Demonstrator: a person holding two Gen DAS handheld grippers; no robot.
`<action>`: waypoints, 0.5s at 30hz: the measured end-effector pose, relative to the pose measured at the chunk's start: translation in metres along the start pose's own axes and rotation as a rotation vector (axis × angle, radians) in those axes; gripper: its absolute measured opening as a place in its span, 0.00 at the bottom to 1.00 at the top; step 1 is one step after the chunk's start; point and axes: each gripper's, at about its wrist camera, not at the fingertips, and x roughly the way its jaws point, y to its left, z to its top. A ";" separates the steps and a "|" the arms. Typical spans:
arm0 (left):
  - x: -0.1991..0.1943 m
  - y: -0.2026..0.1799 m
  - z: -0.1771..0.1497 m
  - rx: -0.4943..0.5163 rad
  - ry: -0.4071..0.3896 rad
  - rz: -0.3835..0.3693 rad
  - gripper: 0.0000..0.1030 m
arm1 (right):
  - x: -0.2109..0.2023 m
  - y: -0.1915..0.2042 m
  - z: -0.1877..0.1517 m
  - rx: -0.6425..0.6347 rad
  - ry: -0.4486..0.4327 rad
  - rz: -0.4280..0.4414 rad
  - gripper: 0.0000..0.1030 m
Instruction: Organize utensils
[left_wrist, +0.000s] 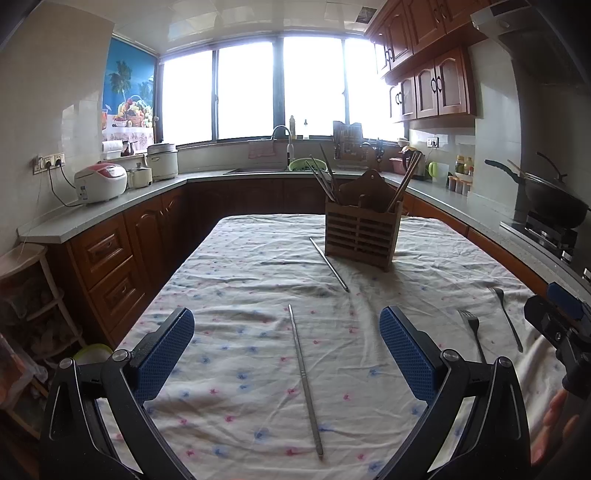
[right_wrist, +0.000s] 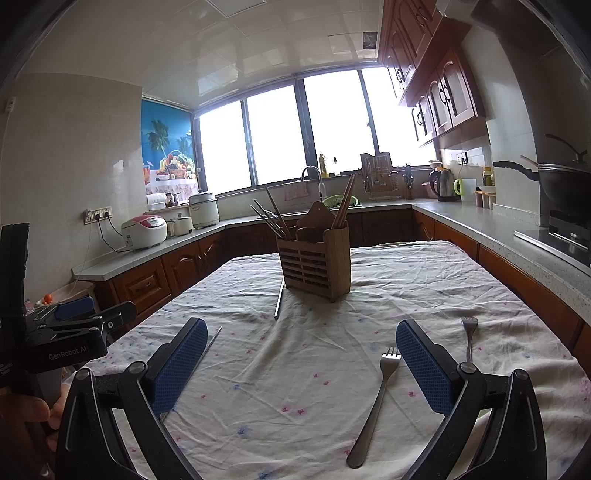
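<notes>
Both claws hang spread apart above the desk (left_wrist: 424, 258), gripping nothing. A chopstick (left_wrist: 306, 382) lies between the left claw's (left_wrist: 286, 354) fingers; a fork (right_wrist: 375, 406) lies between the right claw's (right_wrist: 301, 365).

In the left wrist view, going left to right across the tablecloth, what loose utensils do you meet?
Near metal chopstick → far metal chopstick, beside the wooden utensil holder → nearer fork → farther fork. All lie flat on the floral tablecloth.
</notes>
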 end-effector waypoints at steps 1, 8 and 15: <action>0.000 0.000 0.000 -0.001 0.000 -0.001 1.00 | 0.000 0.000 0.000 0.000 0.000 0.001 1.00; 0.001 -0.001 0.001 0.003 0.000 -0.003 1.00 | 0.000 0.000 0.001 0.001 -0.001 0.001 1.00; 0.003 -0.002 0.002 0.004 0.001 -0.007 1.00 | 0.000 0.001 0.002 0.001 0.000 -0.002 1.00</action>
